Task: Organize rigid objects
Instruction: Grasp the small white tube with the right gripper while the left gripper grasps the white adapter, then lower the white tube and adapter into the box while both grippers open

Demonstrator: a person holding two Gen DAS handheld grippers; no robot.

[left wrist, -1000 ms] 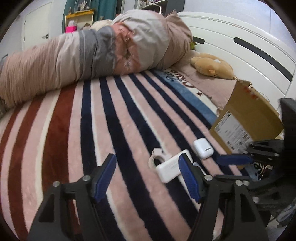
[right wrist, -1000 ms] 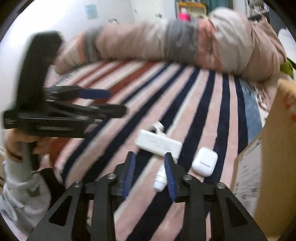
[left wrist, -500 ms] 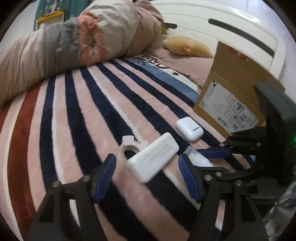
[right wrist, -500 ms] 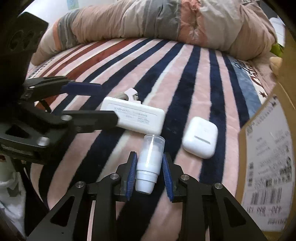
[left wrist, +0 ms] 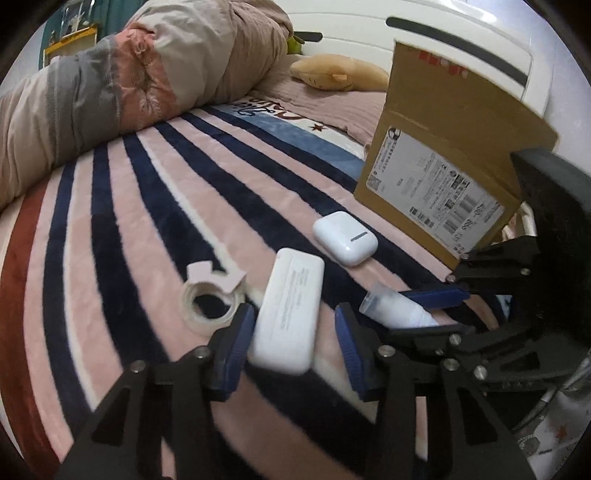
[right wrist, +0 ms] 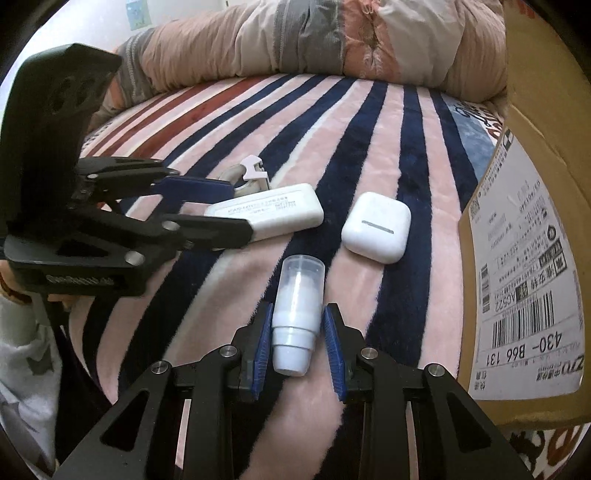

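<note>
On the striped bed (left wrist: 155, 206), the left claw (left wrist: 293, 334) is spread around the near end of the power bank (left wrist: 288, 314), only its left pad touching. The right claw (right wrist: 297, 341) pinches the bottle (right wrist: 297, 314) lying on the bed. The earbud case (right wrist: 376, 227) lies just beside the box (right wrist: 524, 280). The tape (left wrist: 207, 302) is beside the power bank.

1. Surface: bed covered by a plush blanket (left wrist: 155, 206), striped pink, navy, white and dark red.
2. Rolled duvet (left wrist: 122, 77) lies across the far side, beige, grey and pink.
3. White headboard (left wrist: 461, 40) with dark slots; tan plush toy (left wrist: 340, 72) near it.
4. White wall (right wrist: 92, 26) behind; teal curtain (left wrist: 79, 18), yellow shelf (left wrist: 70, 40).
5. Light even.
</note>
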